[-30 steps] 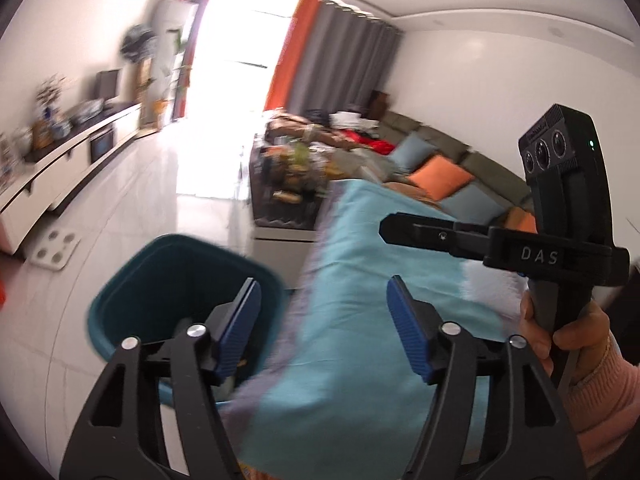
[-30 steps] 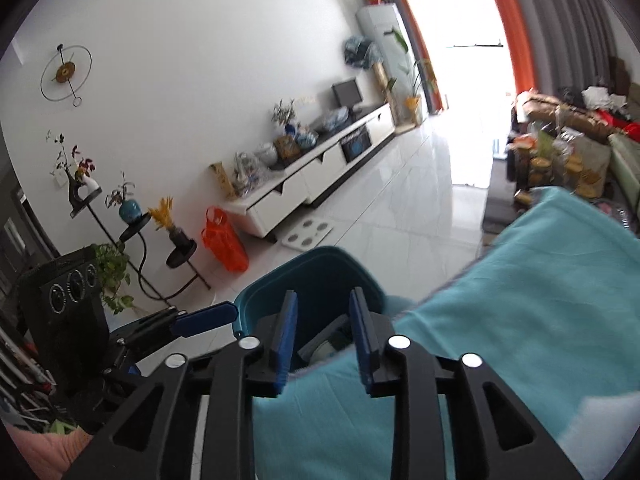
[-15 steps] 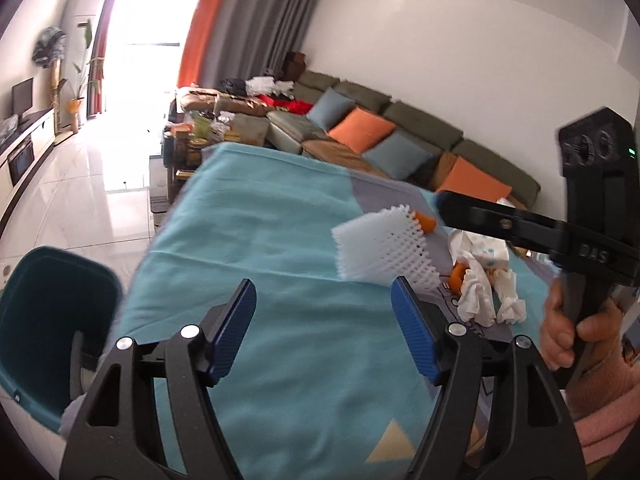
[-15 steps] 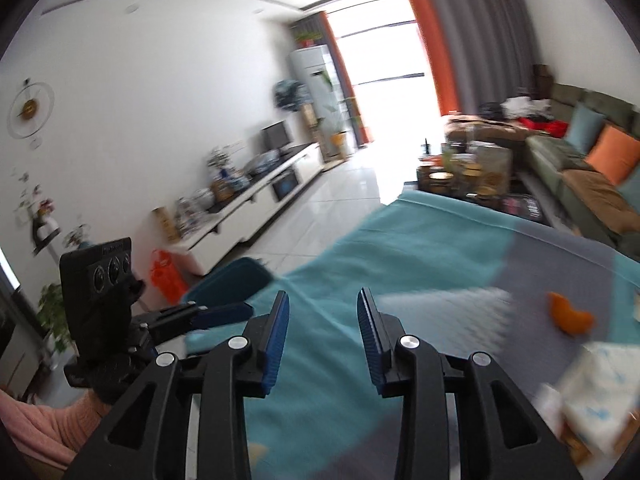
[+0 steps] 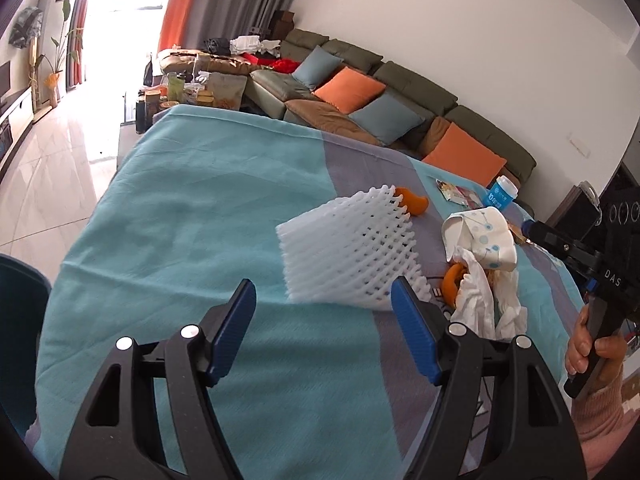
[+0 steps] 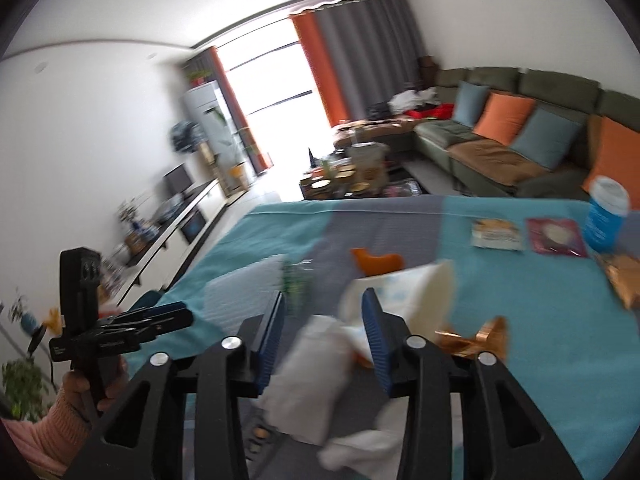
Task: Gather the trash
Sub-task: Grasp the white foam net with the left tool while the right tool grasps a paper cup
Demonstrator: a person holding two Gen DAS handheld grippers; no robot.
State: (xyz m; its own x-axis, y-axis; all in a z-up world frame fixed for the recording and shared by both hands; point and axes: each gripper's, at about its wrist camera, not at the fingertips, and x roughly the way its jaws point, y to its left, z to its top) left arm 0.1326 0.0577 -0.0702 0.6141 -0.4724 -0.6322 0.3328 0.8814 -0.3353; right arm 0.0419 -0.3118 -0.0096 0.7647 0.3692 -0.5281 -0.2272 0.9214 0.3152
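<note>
Right wrist view, motion-blurred. The right hand-held gripper [image 6: 323, 330] is hovering with its blue pads parted over the worktop [image 6: 560, 320], which is wearing a teal and grey cloth. Crumpled white tissue [image 6: 316, 380] is lying directly beneath and between the jaws. Just ahead, a printed white wrapper [image 6: 416, 292] is resting, with an orange peel [image 6: 374, 262] beyond it. To the left, white foam netting [image 6: 240, 292] is lying; farther left, the left hand-held gripper [image 6: 160, 318] is showing. Far right, a blue tub [image 6: 606, 216] is standing beside flat packets [image 6: 498, 234].
</note>
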